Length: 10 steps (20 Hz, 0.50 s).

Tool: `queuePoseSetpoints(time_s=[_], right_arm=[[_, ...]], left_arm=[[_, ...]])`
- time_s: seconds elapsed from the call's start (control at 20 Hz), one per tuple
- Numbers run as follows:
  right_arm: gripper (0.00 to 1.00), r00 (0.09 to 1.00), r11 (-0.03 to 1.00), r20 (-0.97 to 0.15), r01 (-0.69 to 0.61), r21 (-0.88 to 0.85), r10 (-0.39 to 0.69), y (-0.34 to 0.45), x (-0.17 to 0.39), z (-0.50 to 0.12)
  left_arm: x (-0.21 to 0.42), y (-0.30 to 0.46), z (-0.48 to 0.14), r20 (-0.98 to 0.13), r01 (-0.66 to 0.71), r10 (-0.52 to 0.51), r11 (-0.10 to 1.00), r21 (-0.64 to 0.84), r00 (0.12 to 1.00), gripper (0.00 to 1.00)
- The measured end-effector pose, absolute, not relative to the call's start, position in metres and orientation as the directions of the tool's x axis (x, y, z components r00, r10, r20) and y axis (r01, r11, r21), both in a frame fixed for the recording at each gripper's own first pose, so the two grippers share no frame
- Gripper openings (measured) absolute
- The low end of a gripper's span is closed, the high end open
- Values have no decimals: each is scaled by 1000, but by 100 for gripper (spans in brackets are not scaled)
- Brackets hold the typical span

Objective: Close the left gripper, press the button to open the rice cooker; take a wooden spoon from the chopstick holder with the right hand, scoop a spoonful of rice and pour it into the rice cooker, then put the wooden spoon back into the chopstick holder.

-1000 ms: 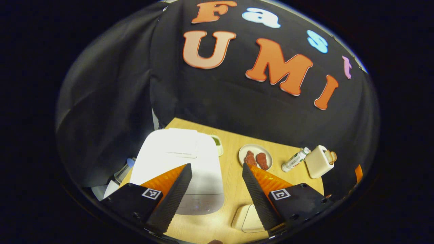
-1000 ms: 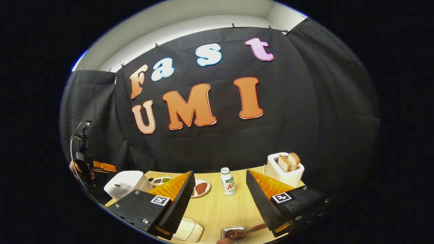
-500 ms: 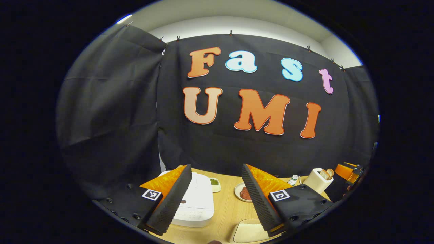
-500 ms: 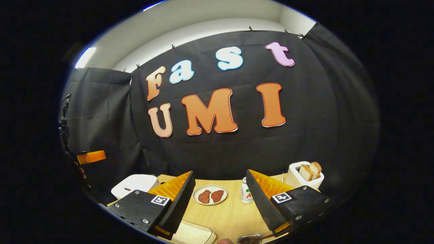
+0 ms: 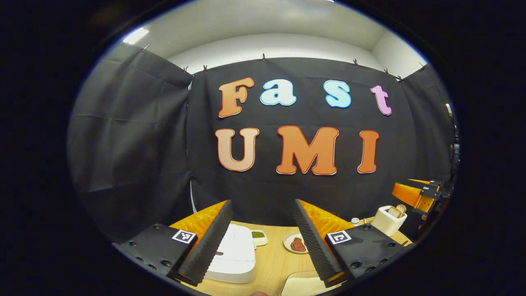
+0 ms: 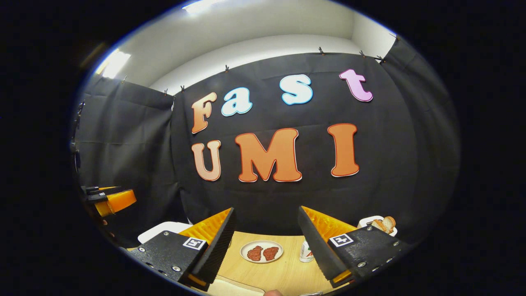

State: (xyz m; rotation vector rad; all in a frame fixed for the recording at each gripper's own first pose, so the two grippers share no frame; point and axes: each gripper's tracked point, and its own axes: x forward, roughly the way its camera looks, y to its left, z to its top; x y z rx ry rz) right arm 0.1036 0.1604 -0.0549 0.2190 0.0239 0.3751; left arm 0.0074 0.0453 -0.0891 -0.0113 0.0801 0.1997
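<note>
The white rice cooker (image 5: pixel 232 255) stands with its lid down at the table's left, low in the left gripper view behind my left gripper (image 5: pixel 262 204). That gripper is open, held above the table with nothing between its fingers. In the right gripper view the rice cooker (image 6: pixel 162 229) peeks out at the far left. My right gripper (image 6: pixel 266 210) is open too and holds nothing. It hangs over the wooden table (image 6: pixel 287 271). The left gripper (image 6: pixel 111 200) is seen at that view's left edge, and the right gripper (image 5: pixel 415 193) at the right edge of the left gripper view.
A plate with two pieces of meat (image 6: pixel 261 251) lies mid-table, with a small bottle (image 6: pixel 306 251) beside it. A white toaster with bread (image 5: pixel 388 220) stands at the right. A small dish with greens (image 5: pixel 258 236) sits behind the cooker. A pale board (image 5: pixel 304 285) lies near the front edge.
Both grippers have tipped upward, so the table has slid to the bottom of each view and the booth wall has risen. Both stayed open.
</note>
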Motion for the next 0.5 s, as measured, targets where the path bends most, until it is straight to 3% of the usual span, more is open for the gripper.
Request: queuePoseSetpoints(time_s=[0.5], right_arm=[[94, 944, 924, 18, -326, 201, 330, 150, 93, -49]], left_arm=[[8, 43, -77, -32, -164, 166, 985, 43, 986, 100]])
